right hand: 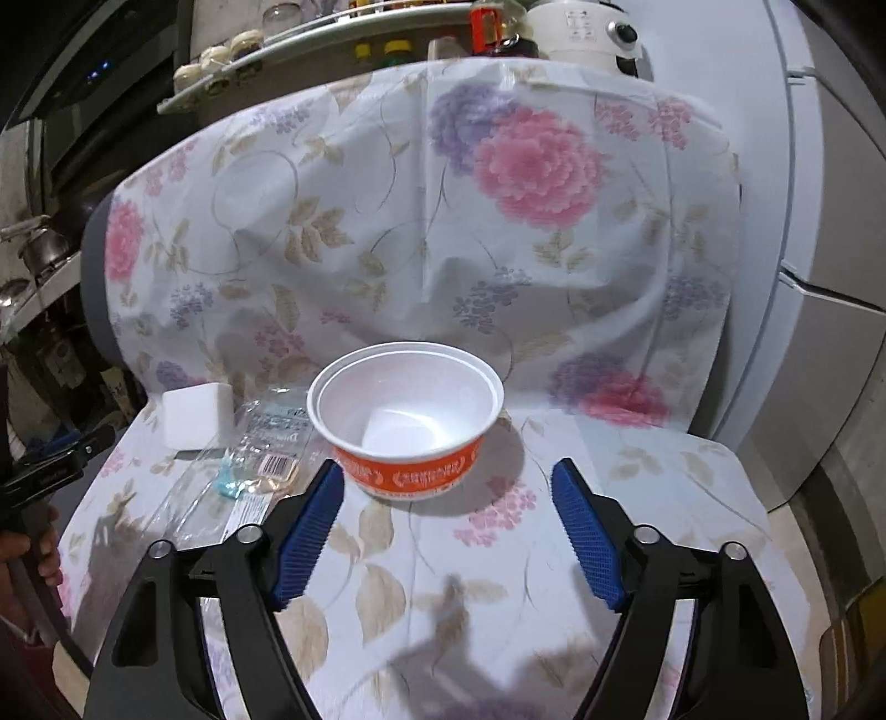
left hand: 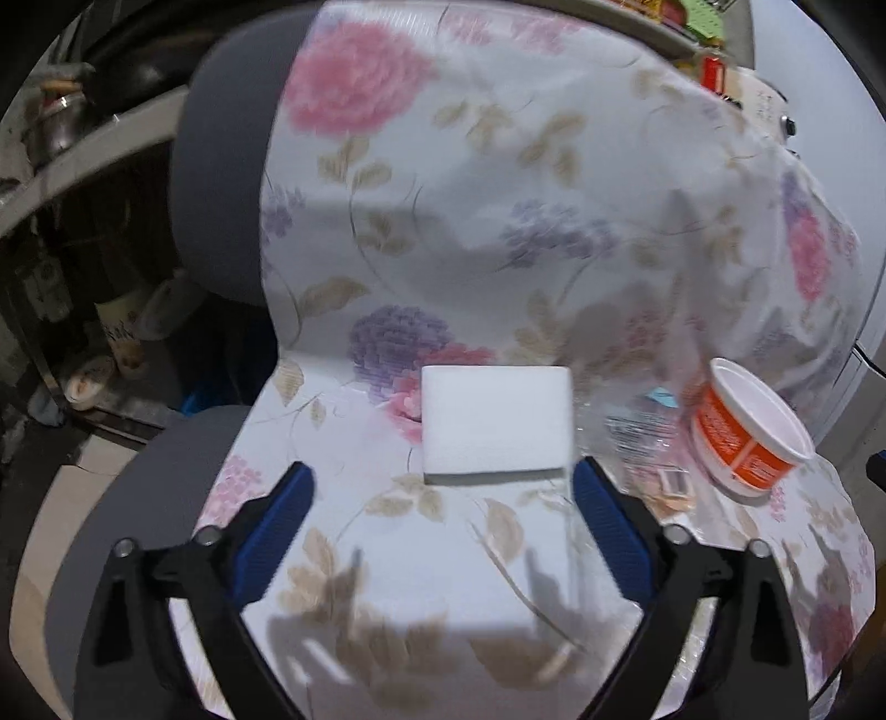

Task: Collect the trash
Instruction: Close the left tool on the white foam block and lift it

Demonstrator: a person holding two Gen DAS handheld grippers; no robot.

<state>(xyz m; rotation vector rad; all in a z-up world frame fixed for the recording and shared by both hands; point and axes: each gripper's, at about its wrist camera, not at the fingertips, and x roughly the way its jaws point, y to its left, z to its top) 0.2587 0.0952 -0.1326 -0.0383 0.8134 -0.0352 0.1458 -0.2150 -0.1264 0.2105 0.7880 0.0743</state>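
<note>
Both wide open and empty, the left hand-held gripper (left hand: pixel 443 487) faces the white block (left hand: pixel 495 423) and the right hand-held gripper (right hand: pixel 447 487) faces the cup (right hand: pixel 407 421), each seemingly lined up for pickup.

You are in a home kitchen. Behind the chair draped in a floral cloth (right hand: pixel 421 232) you see a shelf (right hand: pixel 310 39) lined with jars and bottles, a white appliance (right hand: pixel 587 27) at the top, a tall grey fridge (right hand: pixel 819 221) on the right, and metal pots (left hand: pixel 61 122) on the left.
</note>
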